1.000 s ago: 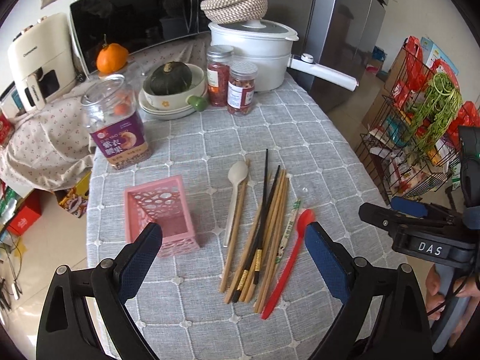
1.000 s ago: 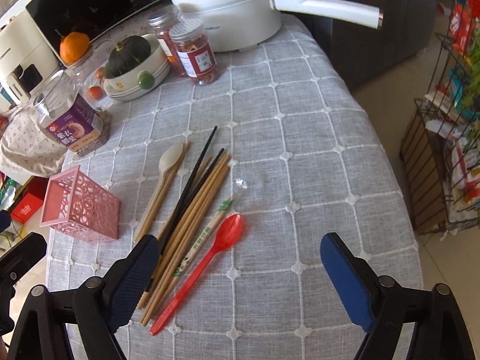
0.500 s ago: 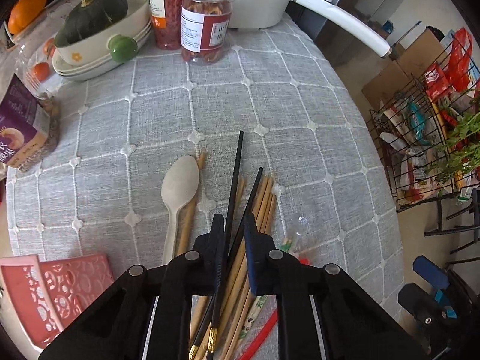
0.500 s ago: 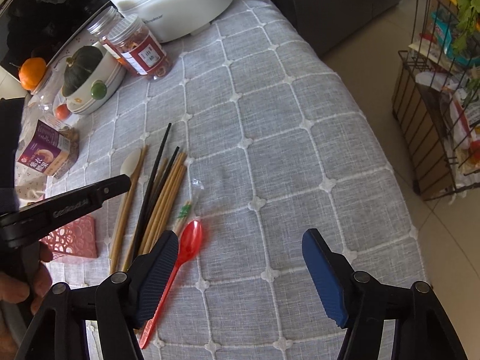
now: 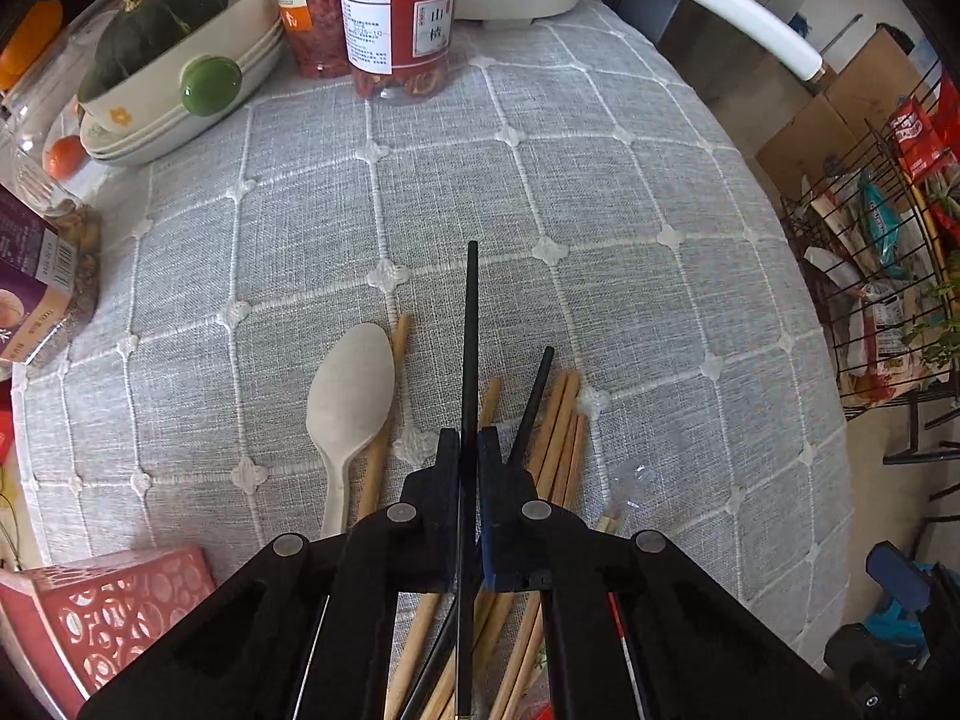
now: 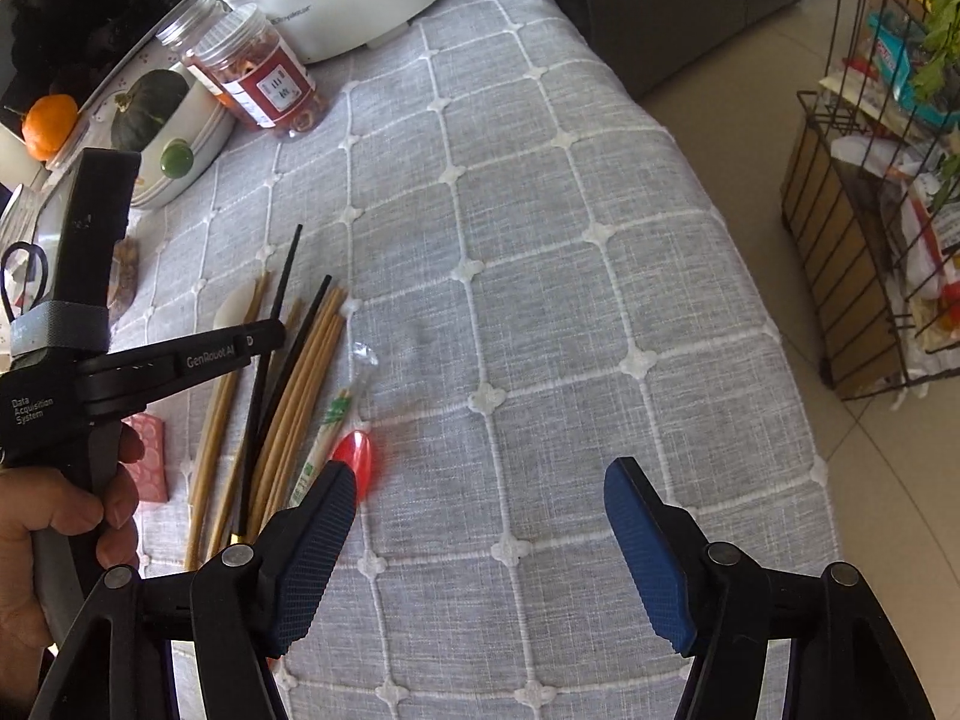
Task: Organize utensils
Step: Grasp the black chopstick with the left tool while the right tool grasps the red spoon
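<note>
Your left gripper (image 5: pixel 470 450) pinched one black chopstick (image 5: pixel 470 324) at frame centre; thin grip, it could pivot loose. Right gripper (image 6: pixel 480 516) gaped wide.

A dark squash (image 5: pixel 157 12) sits in stacked bowls (image 5: pixel 180 102) beside red-labelled jars (image 5: pixel 396 18).

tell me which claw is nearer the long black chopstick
Left. The left claw is shut on the long black chopstick, while the right claw hangs open off to the side, over bare grey tablecloth.
</note>
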### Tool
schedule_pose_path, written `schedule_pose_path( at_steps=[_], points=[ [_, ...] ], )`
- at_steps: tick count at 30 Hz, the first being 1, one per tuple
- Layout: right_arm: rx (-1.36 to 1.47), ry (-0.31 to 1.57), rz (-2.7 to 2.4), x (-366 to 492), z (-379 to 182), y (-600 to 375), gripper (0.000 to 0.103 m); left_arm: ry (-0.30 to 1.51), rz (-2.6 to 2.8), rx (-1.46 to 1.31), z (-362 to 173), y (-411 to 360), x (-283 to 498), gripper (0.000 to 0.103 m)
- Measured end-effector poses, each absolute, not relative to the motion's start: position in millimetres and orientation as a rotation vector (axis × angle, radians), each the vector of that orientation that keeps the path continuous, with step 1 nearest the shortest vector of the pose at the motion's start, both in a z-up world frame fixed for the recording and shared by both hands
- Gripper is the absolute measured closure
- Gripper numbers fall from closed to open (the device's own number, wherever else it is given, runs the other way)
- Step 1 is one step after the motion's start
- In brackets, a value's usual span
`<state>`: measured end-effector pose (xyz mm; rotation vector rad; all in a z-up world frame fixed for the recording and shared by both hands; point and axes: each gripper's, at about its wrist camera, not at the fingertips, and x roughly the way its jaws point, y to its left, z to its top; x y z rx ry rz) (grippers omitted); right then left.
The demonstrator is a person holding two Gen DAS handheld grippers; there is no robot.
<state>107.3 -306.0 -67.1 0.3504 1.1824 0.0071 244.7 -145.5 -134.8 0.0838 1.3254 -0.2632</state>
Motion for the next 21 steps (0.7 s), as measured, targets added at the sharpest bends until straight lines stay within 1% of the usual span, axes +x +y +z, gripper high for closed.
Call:
schedule_pose_path(
  at_steps=[7,12,13,14,16,19,21],
  points=[
    [0.331,1.206,0.056,114,-76,-282,0.03,1.197,-0.328,0.025,-75,-116,202,0.097],
    [0.332,1.207,0.095,118,-82,-268,0.036,1.064,-0.343,-0.014,-28,-76,153,0.097],
    [0.34,1.214,0.102,119,-85,-267,0.041,1.041,-0.344,-0.024,-21,-70,145,0.097],
    [0.353,1.223,0.112,120,-88,-266,0.048,1.016,-0.345,-0.035,-15,-61,134,0.097],
    [0.385,1.24,0.129,123,-97,-265,0.054,0.969,-0.345,-0.054,-7,-47,115,0.097],
    [0.415,1.256,0.132,126,-108,-263,0.061,0.903,-0.331,-0.072,-2,-28,92,0.097],
    [0.432,1.261,0.132,129,-115,-263,0.062,0.901,-0.339,-0.088,-4,-21,85,0.097]
  ],
)
